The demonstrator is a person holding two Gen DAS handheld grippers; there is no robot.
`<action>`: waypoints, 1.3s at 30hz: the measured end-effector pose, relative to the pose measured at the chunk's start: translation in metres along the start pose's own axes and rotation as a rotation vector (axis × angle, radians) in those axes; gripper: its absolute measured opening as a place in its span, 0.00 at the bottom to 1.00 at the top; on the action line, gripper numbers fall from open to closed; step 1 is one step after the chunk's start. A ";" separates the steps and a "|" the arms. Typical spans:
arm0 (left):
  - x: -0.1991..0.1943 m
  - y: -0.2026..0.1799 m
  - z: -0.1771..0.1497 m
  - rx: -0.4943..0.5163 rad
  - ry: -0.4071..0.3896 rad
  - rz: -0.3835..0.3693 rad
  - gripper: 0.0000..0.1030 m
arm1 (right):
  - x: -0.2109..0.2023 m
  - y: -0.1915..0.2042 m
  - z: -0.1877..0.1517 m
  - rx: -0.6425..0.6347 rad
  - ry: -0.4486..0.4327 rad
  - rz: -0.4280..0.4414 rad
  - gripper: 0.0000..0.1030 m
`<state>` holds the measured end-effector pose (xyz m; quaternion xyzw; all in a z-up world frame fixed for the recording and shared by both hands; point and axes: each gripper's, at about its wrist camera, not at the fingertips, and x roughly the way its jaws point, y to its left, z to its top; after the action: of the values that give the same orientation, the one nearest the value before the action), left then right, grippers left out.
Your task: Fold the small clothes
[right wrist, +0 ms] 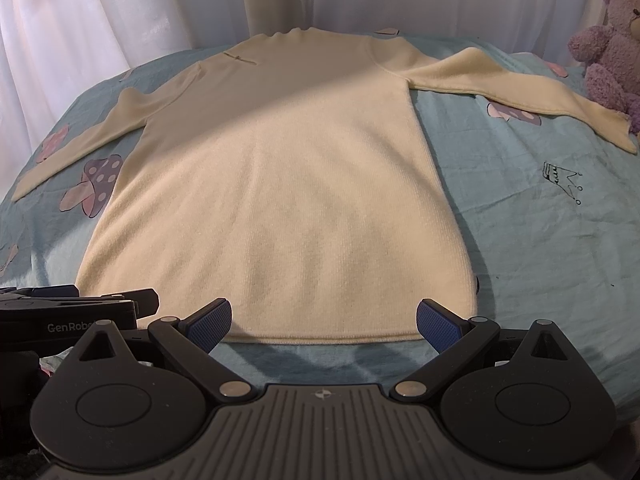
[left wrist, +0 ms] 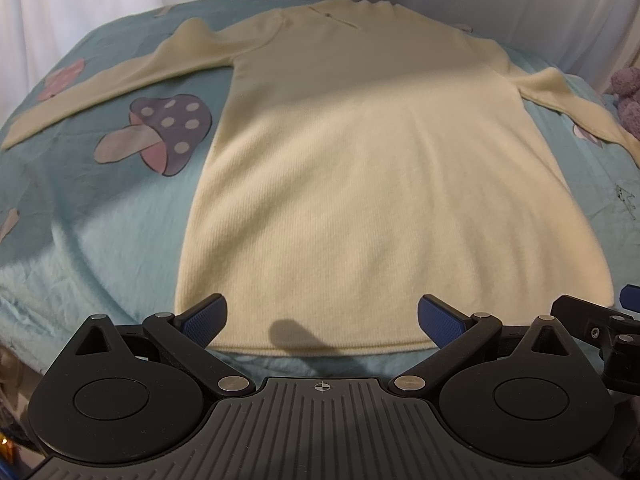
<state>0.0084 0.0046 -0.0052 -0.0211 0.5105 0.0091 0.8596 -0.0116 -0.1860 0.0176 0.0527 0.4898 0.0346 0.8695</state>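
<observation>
Nearest, the left gripper [left wrist: 322,320] hangs spread wide with nothing between its blue pads, just short of the bottom hem [left wrist: 320,350] of a cream knit sweater [left wrist: 360,184]. The right gripper [right wrist: 324,322] is likewise released and empty, poised at the same hem, nearer the garment's right corner. The two tools sit side by side, each showing at the edge of the other's view.

The sweater lies flat on a bed, on a light blue sheet [right wrist: 540,240] printed with mushrooms [left wrist: 160,136]. A strip of bare sheet shows below the hem, and wider bare sheet runs along both side edges. Farther off, the left sleeve [left wrist: 100,92] and right sleeve [right wrist: 520,92] angle outward. The collar [right wrist: 296,32] lies at the far edge, by white curtains [right wrist: 120,8]. A purple teddy bear [right wrist: 612,48] sits just beside the right cuff.
</observation>
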 end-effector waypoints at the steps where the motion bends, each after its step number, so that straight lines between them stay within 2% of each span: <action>1: 0.000 0.000 0.000 0.002 0.002 0.000 1.00 | 0.000 0.000 0.000 0.001 0.001 0.000 0.96; 20: 0.004 -0.001 0.001 0.008 0.018 0.001 1.00 | 0.003 -0.001 -0.002 0.009 0.006 0.009 0.96; 30: 0.007 -0.001 0.000 0.001 0.034 -0.002 1.00 | 0.003 -0.004 -0.004 0.011 -0.003 0.042 0.96; 32: 0.009 0.000 0.001 -0.004 0.039 -0.003 1.00 | 0.001 -0.006 -0.004 0.008 -0.053 0.058 0.96; 33: 0.009 0.001 0.001 -0.008 0.040 -0.003 1.00 | -0.001 -0.009 -0.005 0.008 -0.111 0.064 0.96; 37: 0.008 0.003 0.009 -0.022 0.014 0.004 1.00 | -0.012 -0.036 -0.004 0.023 -0.433 0.038 0.96; 39: 0.010 0.005 0.017 -0.037 -0.006 0.006 1.00 | -0.007 -0.056 0.007 0.061 -0.484 0.005 0.96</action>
<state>0.0276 0.0098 -0.0062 -0.0351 0.5076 0.0213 0.8606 -0.0083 -0.2426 0.0199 0.0870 0.2681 0.0083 0.9594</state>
